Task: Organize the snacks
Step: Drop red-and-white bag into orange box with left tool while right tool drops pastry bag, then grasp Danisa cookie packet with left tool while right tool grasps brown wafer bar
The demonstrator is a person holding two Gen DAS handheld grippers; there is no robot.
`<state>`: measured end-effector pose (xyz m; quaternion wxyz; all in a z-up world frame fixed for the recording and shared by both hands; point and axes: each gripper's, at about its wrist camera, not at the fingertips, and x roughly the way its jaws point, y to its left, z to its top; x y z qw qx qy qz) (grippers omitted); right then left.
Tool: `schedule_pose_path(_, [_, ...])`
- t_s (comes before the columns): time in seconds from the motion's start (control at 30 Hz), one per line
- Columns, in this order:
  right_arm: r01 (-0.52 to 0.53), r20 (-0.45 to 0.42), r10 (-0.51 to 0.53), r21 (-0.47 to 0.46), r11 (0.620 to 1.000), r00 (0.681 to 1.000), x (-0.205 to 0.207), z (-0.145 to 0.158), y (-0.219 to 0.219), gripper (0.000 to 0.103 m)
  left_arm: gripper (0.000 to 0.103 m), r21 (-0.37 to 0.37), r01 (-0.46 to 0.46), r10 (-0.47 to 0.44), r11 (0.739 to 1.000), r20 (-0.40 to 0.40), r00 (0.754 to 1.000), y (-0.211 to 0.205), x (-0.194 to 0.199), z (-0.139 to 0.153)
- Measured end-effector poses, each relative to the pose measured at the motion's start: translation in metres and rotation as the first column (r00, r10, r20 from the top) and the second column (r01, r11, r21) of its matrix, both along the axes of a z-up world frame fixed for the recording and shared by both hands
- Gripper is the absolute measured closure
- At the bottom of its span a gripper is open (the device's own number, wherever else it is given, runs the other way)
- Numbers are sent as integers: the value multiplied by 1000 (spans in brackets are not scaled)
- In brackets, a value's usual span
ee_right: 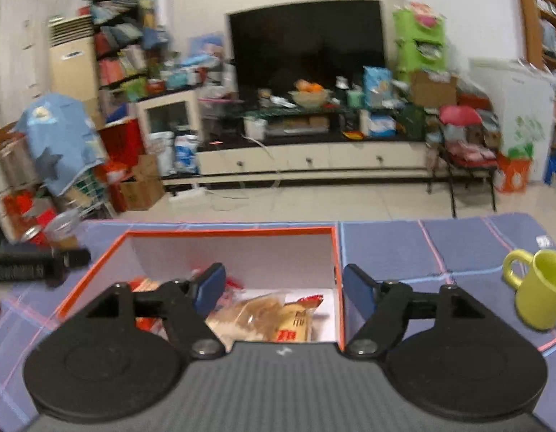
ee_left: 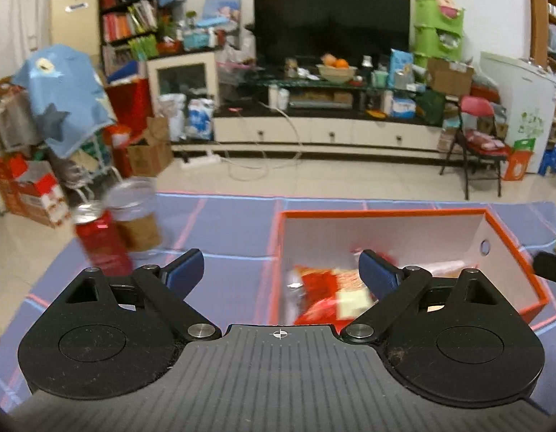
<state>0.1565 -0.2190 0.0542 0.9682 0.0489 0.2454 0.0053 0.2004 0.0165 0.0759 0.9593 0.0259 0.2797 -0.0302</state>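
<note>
Both the left tongs [ee_left: 279, 273] and right tongs [ee_right: 283, 289] are released and empty above the orange box [ee_right: 227, 231]. Snack packets [ee_right: 267, 318] lie inside it.

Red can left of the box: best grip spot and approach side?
Take the red can across its round body at mid-height, coming in level from the near side. It stands upright, and the clear jar sits close behind it, so the far side looks crowded.

A dark television [ee_left: 331, 18] stands on a long cream cabinet [ee_left: 324, 131] against the white wall, above pale floor tiles [ee_left: 314, 180].
</note>
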Motion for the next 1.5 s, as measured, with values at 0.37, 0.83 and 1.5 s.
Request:
schedule_pose_path(0.37, [-126, -97, 117, -100, 987, 988, -109, -24, 7, 24, 21, -115, -55, 35, 992, -168, 985, 48, -128, -50])
schedule_pose_path(0.83, [-704, -315, 637, -181, 687, 703, -122, -79, 48, 29, 23, -12, 77, -77, 997, -278, 958, -13, -173, -96])
schedule_pose_path(1.5, [-609, -427, 534, -51, 791, 730, -109, -103, 45, 38, 32, 9, 77, -70, 997, -330, 941, -23, -157, -119])
